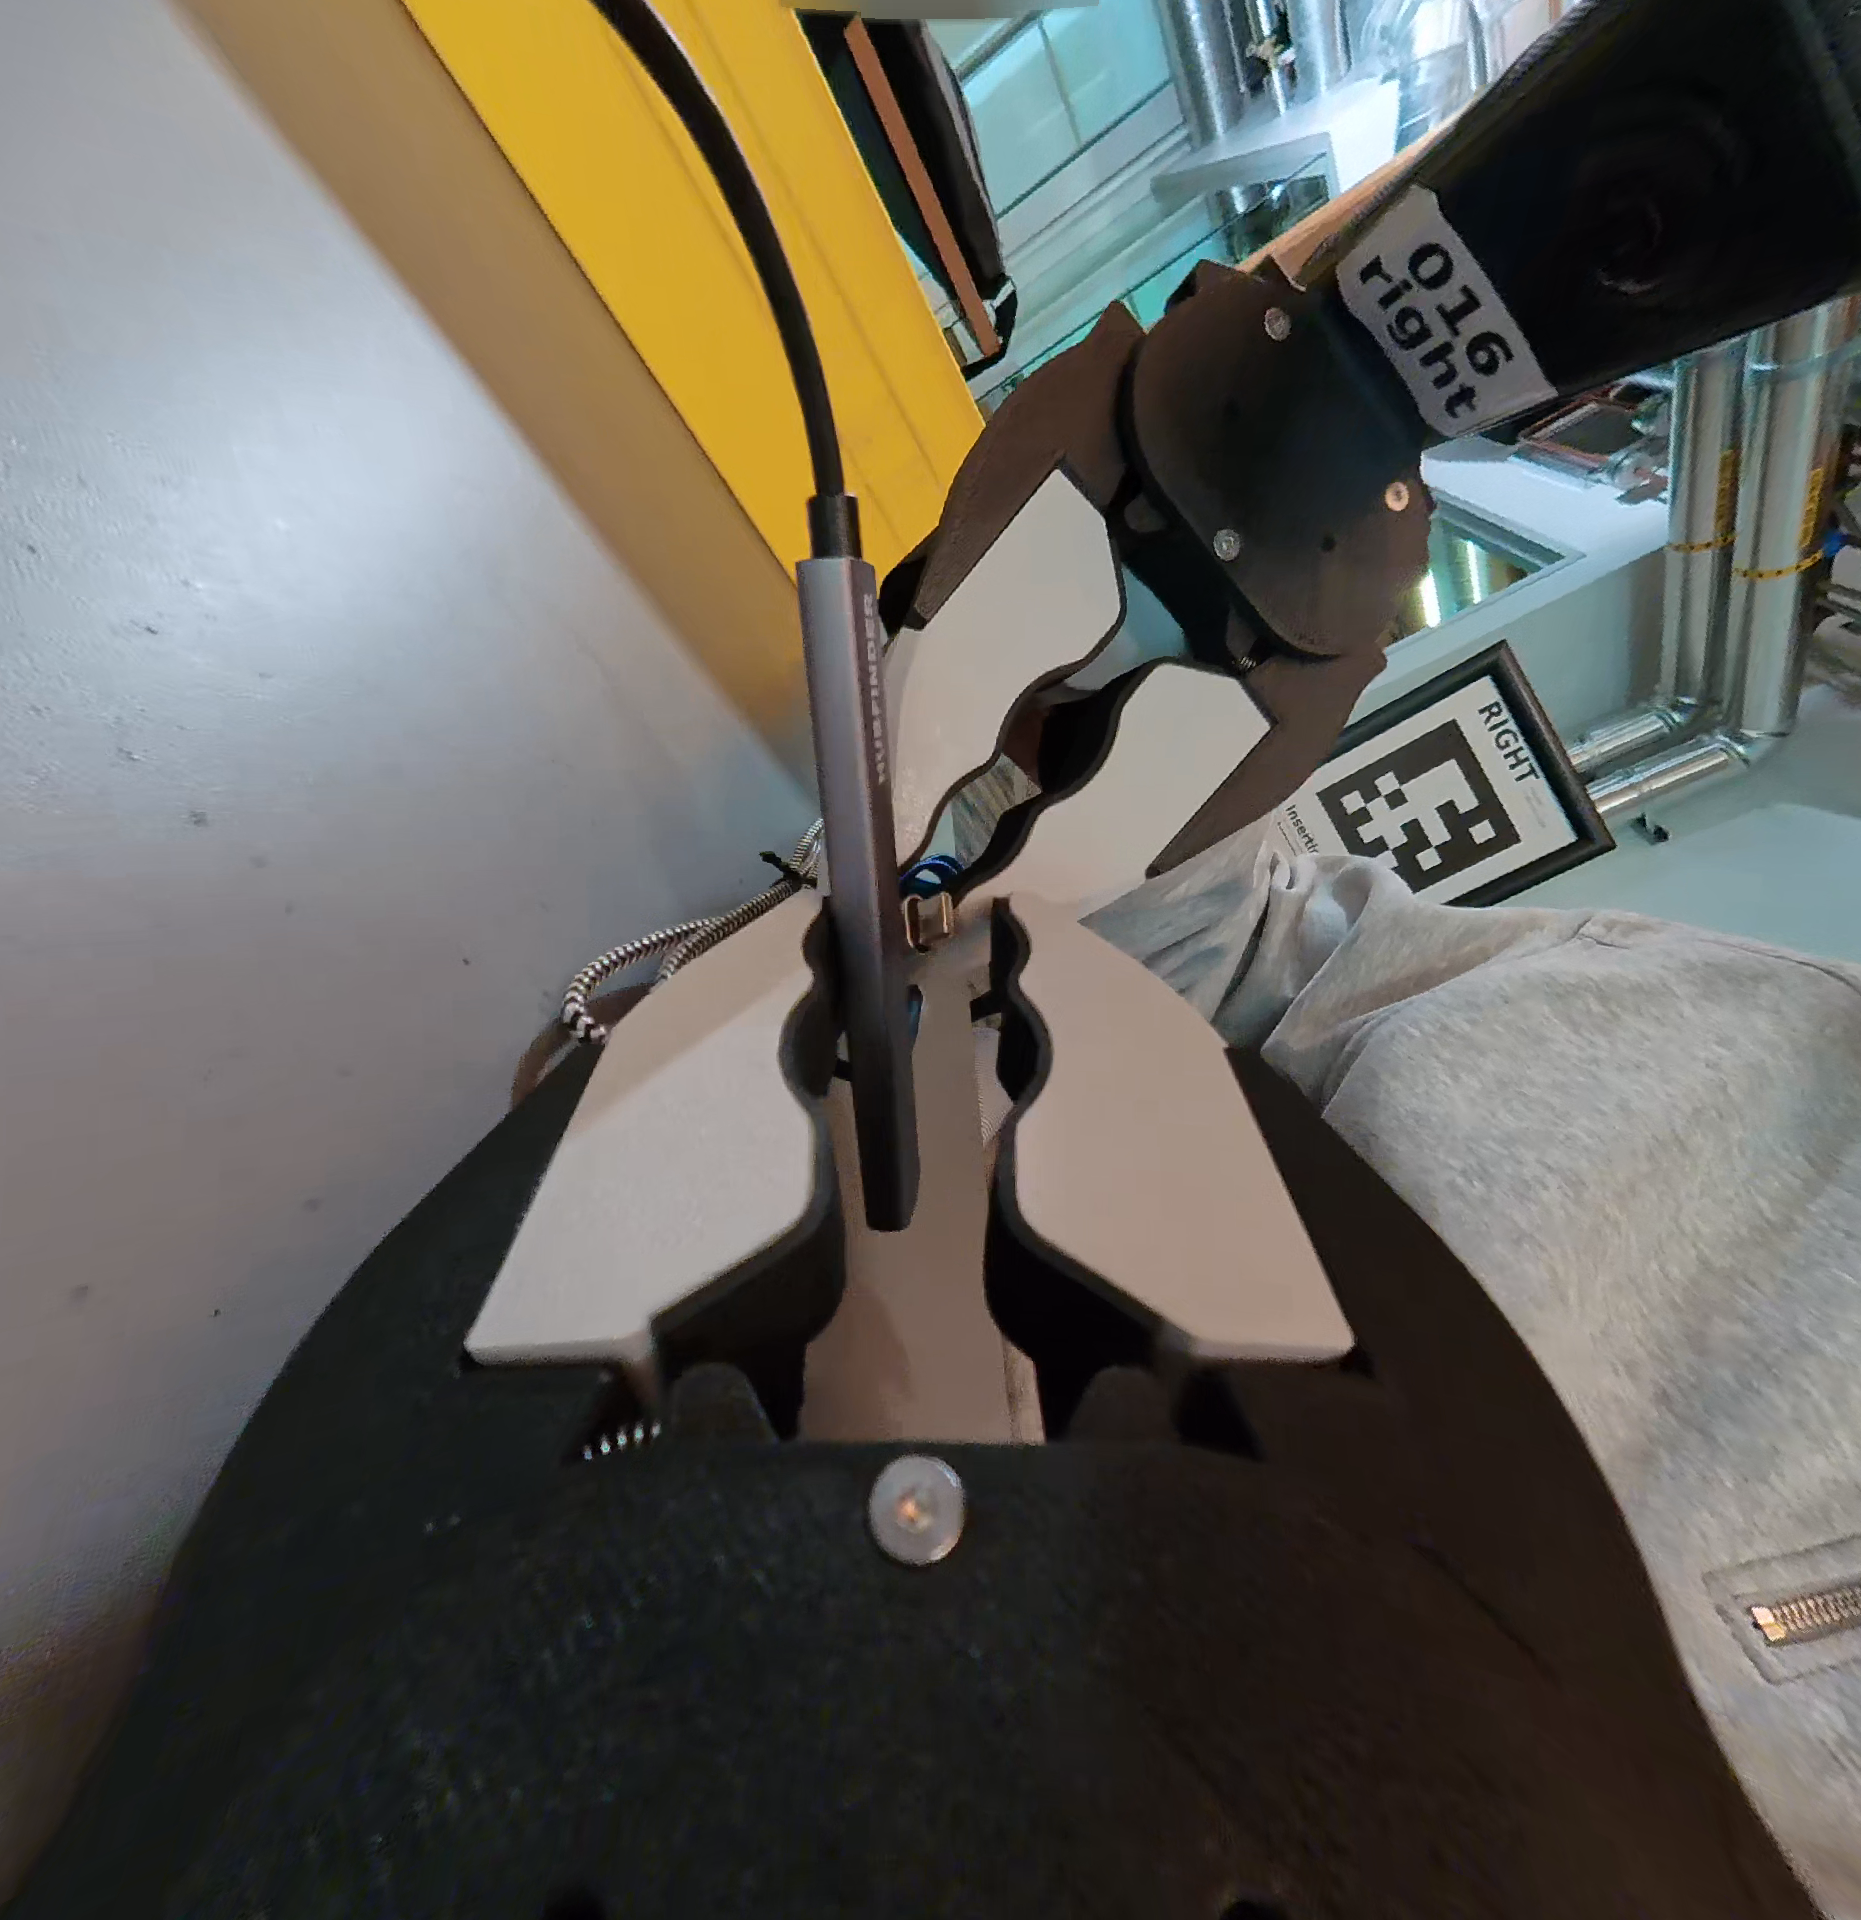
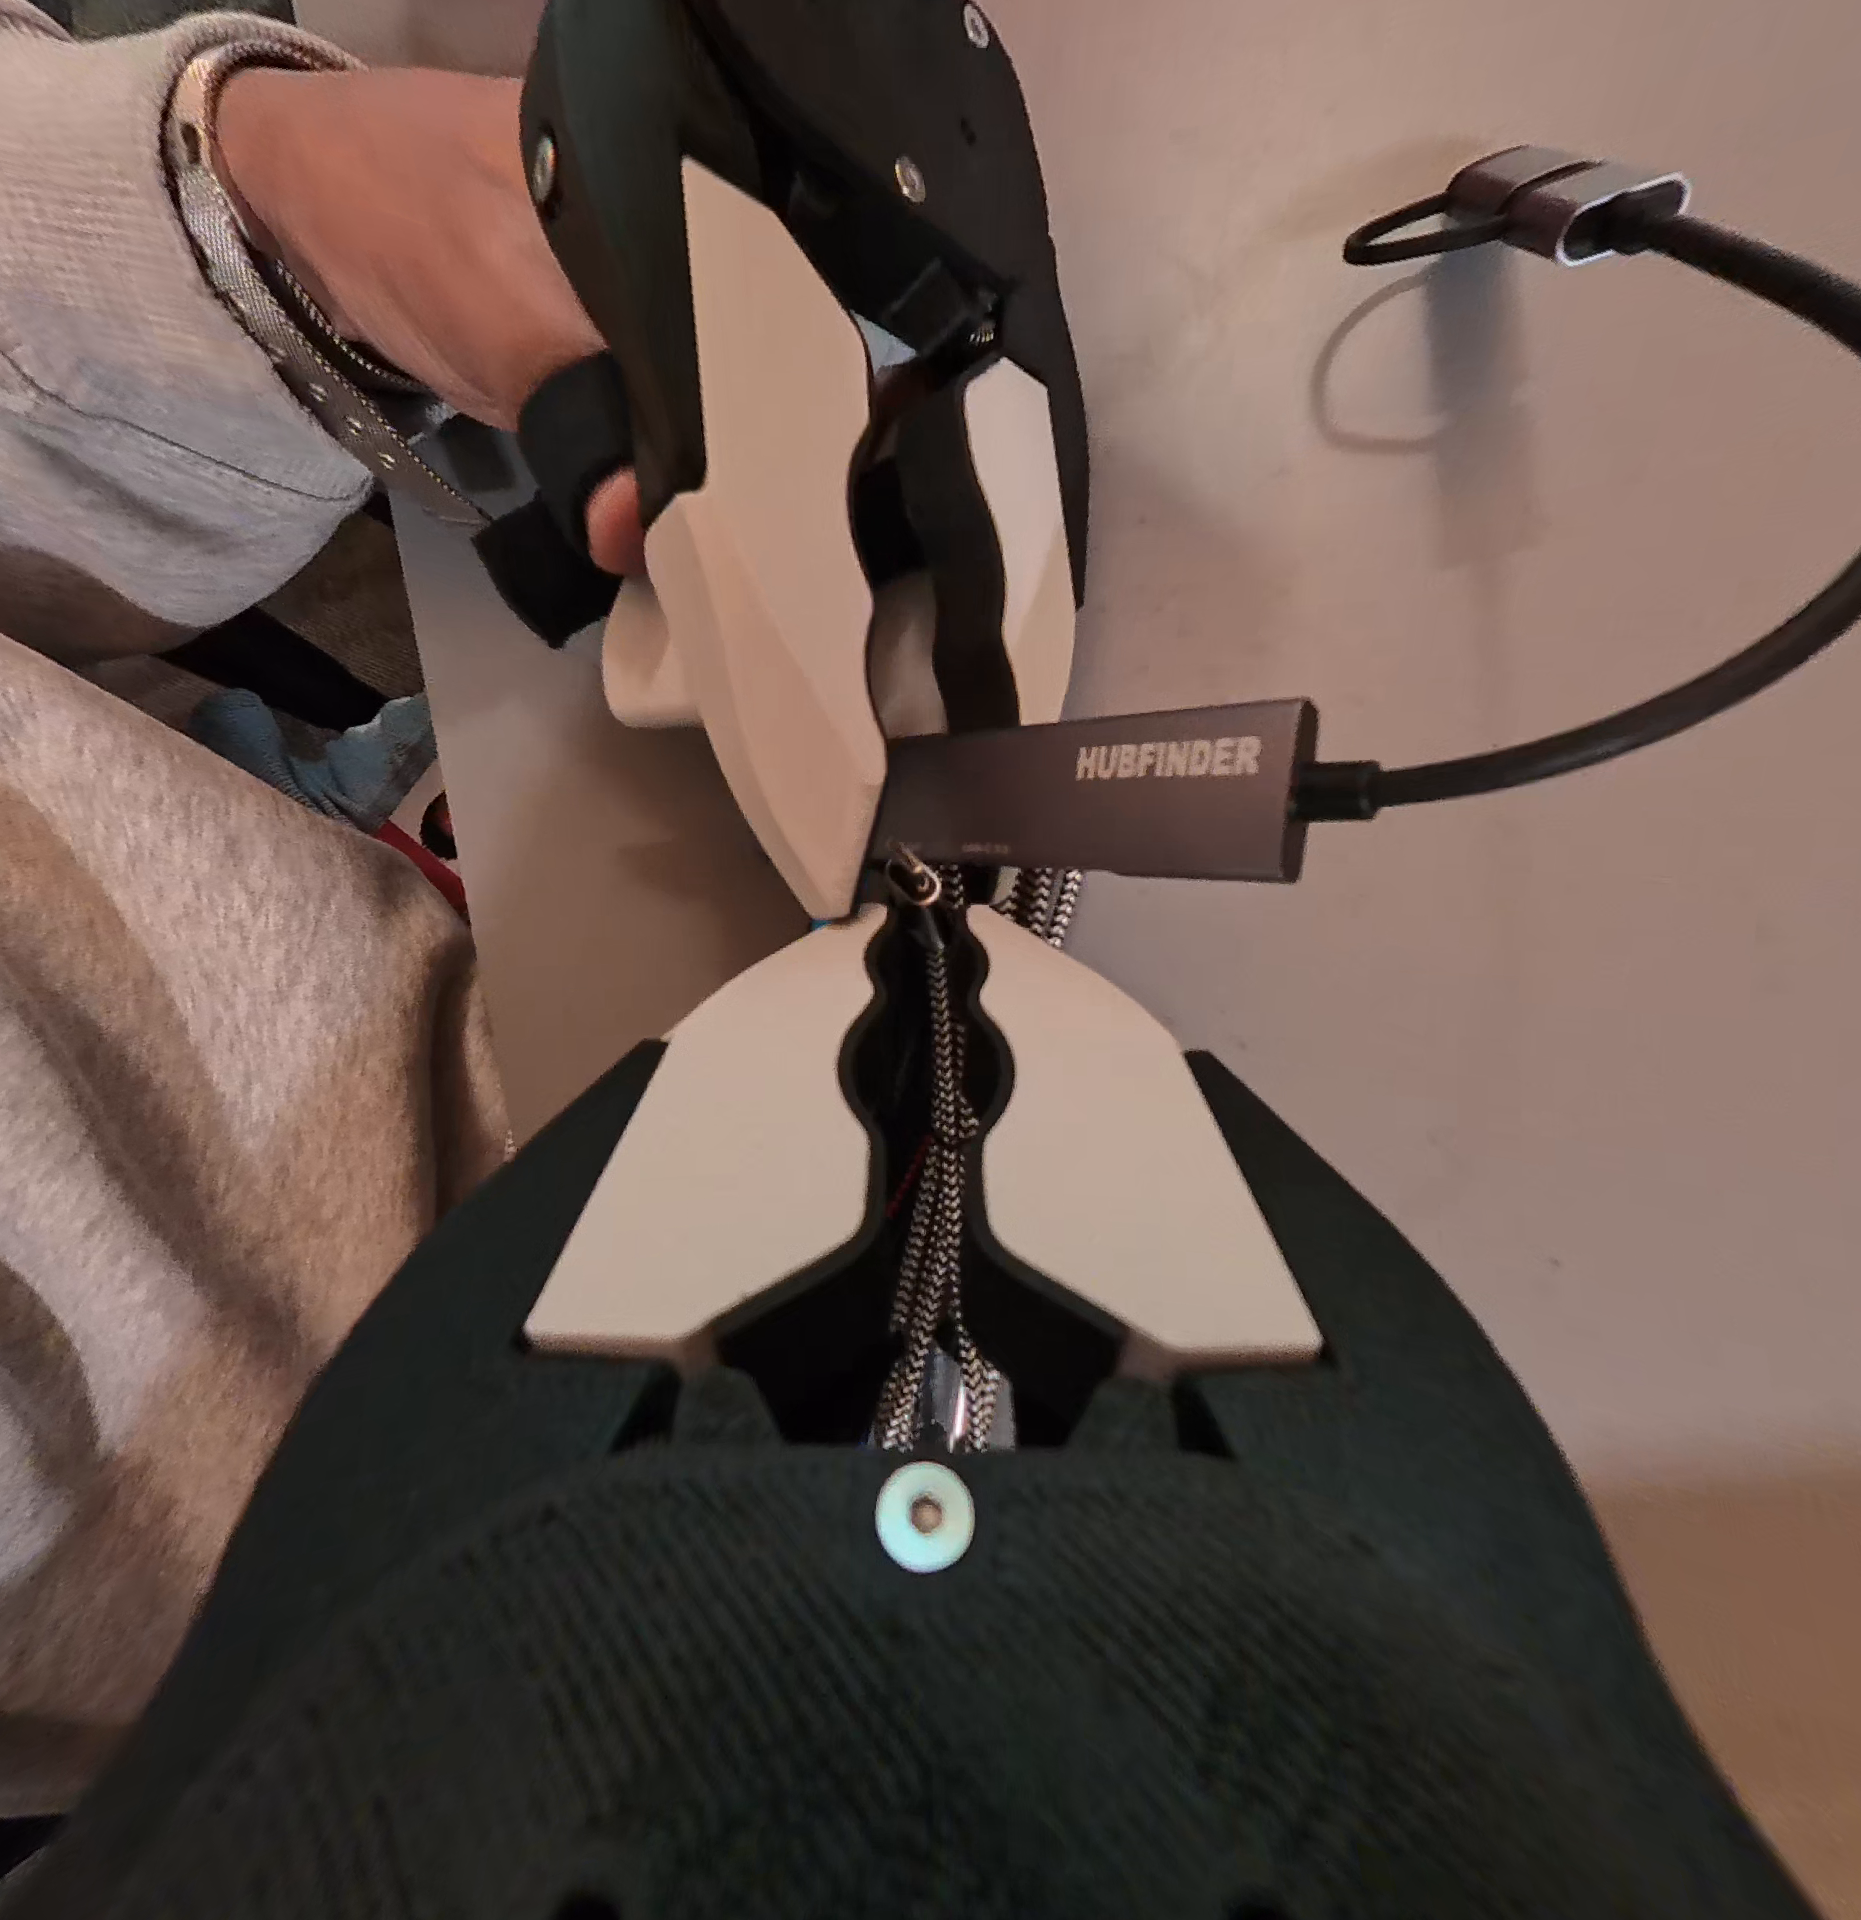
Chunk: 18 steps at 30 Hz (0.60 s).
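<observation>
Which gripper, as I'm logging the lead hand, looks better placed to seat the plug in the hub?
Probably right. The right gripper grips the braided cable, and its plug sits right at the side of the hub. The left gripper only holds the hub.

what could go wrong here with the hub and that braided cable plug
1. The left tool grips only one end of the grey hub, so a sideways push from the plug could pivot it, or it may slip.
2. The small plug on the braided cable, held by the right tool, looks tilted at the hub's edge; it might jam.
3. The hub's black cable arcs stiffly and may tug the hub.
</observation>
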Tool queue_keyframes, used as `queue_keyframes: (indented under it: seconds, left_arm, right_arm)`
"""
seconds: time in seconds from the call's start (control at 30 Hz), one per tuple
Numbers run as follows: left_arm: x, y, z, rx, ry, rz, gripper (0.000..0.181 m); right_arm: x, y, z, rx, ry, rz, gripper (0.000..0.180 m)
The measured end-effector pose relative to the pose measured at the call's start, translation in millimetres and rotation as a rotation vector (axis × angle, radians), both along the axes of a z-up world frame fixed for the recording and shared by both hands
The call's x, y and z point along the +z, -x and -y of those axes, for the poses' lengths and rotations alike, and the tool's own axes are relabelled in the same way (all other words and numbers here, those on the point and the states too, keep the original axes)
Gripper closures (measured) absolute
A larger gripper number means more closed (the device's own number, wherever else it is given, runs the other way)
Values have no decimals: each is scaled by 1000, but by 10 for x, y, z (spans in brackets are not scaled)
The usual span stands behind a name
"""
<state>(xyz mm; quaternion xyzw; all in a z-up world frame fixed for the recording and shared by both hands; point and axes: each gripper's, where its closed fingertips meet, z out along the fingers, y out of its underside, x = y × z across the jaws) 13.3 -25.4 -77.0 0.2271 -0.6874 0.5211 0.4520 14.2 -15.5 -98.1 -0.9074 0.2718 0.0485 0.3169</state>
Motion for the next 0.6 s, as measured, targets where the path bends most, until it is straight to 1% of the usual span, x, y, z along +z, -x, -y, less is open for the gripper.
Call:
queue_keyframes:
  seconds: [0.07, 0.2, 0.27, 0.33, 0.43, 0.53, 0.6]
  left_arm:
    - [9, -18, -6, 9, 5, -10, 168]
    - [-13, -55, -11, 27, -13, -42, 171]
    - [-13, -98, -15, 52, -14, -62, 171]
    - [-3, -149, -27, 79, -6, -95, 171]
    - [22, -259, -66, 134, 20, -167, 171]
    - [60, -358, -117, 174, 59, -247, 170]
    - [73, -374, -134, 178, 73, -269, 171]
  right_arm:
    - [-1, 2, 7, 2, 6, 9, 171]
    - [-23, -15, 9, 5, -11, 46, 170]
    - [-22, -45, 17, 2, -30, 95, 170]
    - [-5, -73, 27, -5, -57, 148, 160]
    - [24, -146, 68, -10, -89, 286, 149]
    - [39, -234, 87, 14, -79, 475, 148]
    - [39, -308, 79, -4, -56, 550, 147]
